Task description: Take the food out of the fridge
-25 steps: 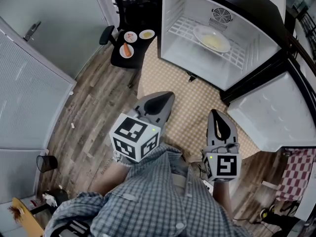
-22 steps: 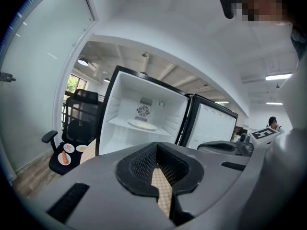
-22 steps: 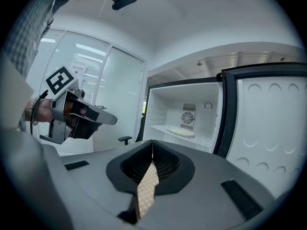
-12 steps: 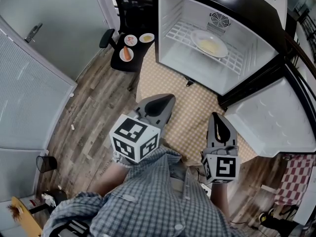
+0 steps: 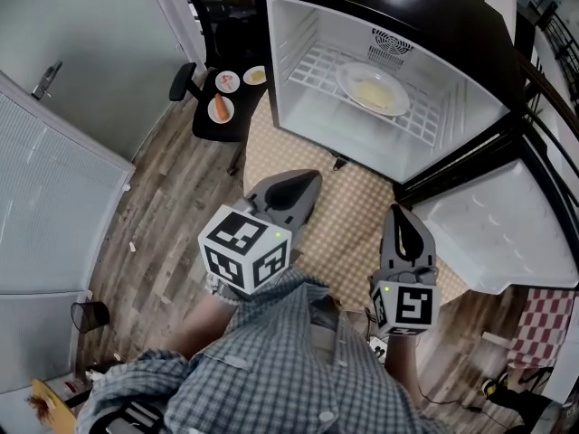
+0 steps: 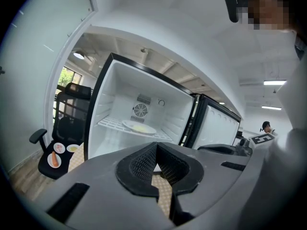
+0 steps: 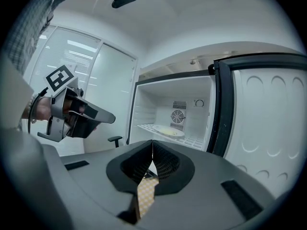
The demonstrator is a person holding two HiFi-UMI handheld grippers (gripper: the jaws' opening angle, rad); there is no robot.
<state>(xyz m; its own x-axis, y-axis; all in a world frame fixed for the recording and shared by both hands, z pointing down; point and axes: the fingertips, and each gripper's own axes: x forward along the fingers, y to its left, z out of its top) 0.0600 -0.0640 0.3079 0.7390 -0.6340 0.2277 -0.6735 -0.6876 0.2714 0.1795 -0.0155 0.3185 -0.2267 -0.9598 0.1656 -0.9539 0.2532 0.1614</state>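
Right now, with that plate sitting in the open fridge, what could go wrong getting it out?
The plate is wide and shallow: pinched by its rim, it might tip and spill. Both the left gripper and right gripper are shut, so reaching in like that could just shove it back.

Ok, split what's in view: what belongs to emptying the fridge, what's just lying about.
Job: fridge, plate of food on its shelf, left gripper, right gripper, both shut and empty; probably the small plates on the chair.
Lying about: bin, checked cloth, rug.
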